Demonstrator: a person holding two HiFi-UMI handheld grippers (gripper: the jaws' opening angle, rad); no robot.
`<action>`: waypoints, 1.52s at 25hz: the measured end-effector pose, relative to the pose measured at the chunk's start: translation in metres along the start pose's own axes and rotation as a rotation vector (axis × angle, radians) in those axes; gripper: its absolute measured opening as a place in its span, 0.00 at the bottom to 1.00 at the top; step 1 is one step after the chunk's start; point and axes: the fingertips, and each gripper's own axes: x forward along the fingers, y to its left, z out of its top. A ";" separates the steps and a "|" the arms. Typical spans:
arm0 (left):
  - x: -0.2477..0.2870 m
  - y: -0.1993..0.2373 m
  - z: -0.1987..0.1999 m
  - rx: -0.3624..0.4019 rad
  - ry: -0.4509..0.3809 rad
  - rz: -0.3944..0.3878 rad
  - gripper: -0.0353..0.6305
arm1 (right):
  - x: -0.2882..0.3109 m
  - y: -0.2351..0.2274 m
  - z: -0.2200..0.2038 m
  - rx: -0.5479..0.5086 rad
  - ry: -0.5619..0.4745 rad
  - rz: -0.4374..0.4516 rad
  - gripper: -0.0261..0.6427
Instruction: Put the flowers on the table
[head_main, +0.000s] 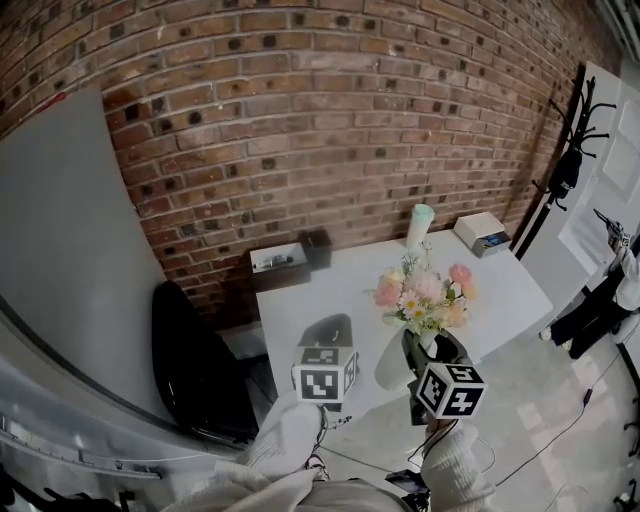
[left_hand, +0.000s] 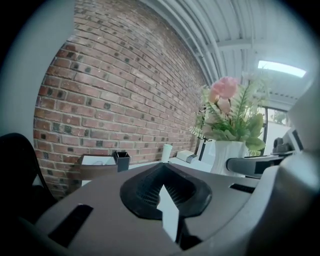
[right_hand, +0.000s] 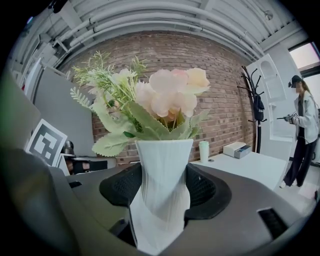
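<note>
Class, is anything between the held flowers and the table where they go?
Nothing visible. The right gripper holds the vase by the table's bare near edge; the cup and boxes stand farther back.

The head view looks steeply down onto the tabletop (head_main: 500, 290) by the brick wall (head_main: 300, 100). Both gripper views sit low, facing that wall. Both catch the flower vase (right_hand: 162, 185), nearest in the right one.

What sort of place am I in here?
Likely an office or studio: red brick wall, white rectangular table, black coat stand. The right gripper holds a white ribbed vase of flowers.
</note>
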 end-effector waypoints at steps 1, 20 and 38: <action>0.006 0.005 0.003 -0.010 0.000 -0.001 0.06 | 0.007 0.000 0.003 -0.002 0.000 0.000 0.45; 0.047 0.051 -0.026 -0.071 0.066 0.051 0.06 | 0.073 0.001 -0.015 0.022 0.062 0.040 0.45; 0.061 0.119 -0.015 -0.128 0.046 0.402 0.06 | 0.192 0.028 0.002 -0.037 0.116 0.383 0.45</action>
